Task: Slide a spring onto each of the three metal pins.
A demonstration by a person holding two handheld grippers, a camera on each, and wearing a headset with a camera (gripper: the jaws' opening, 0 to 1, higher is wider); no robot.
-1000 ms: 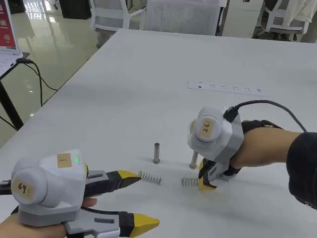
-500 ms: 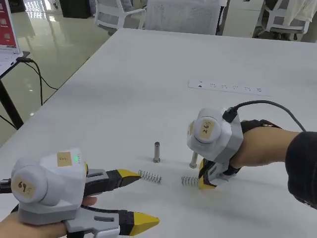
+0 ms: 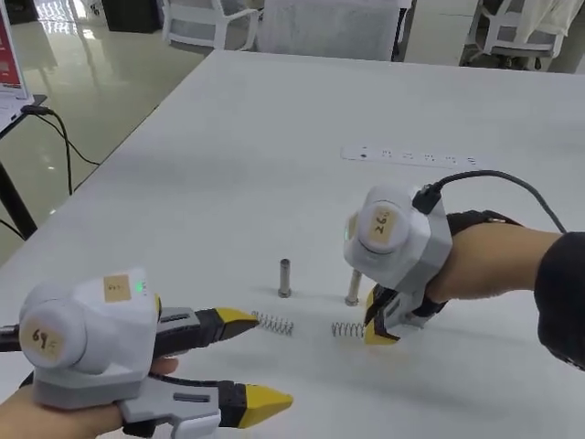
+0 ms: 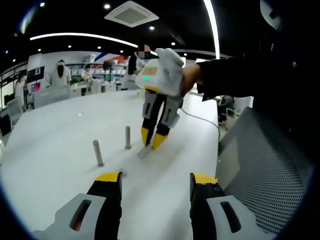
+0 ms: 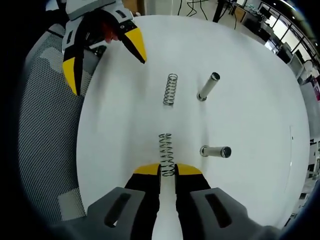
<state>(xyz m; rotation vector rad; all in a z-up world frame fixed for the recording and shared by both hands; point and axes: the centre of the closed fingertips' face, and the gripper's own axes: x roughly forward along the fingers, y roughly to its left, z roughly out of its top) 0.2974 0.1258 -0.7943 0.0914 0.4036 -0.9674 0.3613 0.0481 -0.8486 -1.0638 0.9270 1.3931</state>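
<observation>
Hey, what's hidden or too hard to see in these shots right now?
Head view: the right claw body covers the top of one pin.
Right gripper view: the claw tips hide how far the held spring reaches between them.
Left gripper view: that spring is a small blur; coils unreadable.
Head view: the power strip sockets are too small to count.

Head view: left claw point(image 3: 265, 359) housing cut off by frame edge at 7 o'clock. Right claw point(image 3: 379, 331) housing hides top of pin point(image 3: 353, 291) behind it. Right gripper view: near end of spring point(image 5: 166, 150) hidden between jaw tips. Left gripper view: small grey object point(image 4: 122, 173) at 12 o'clock of own left jaw tip, too blurred to identify.
</observation>
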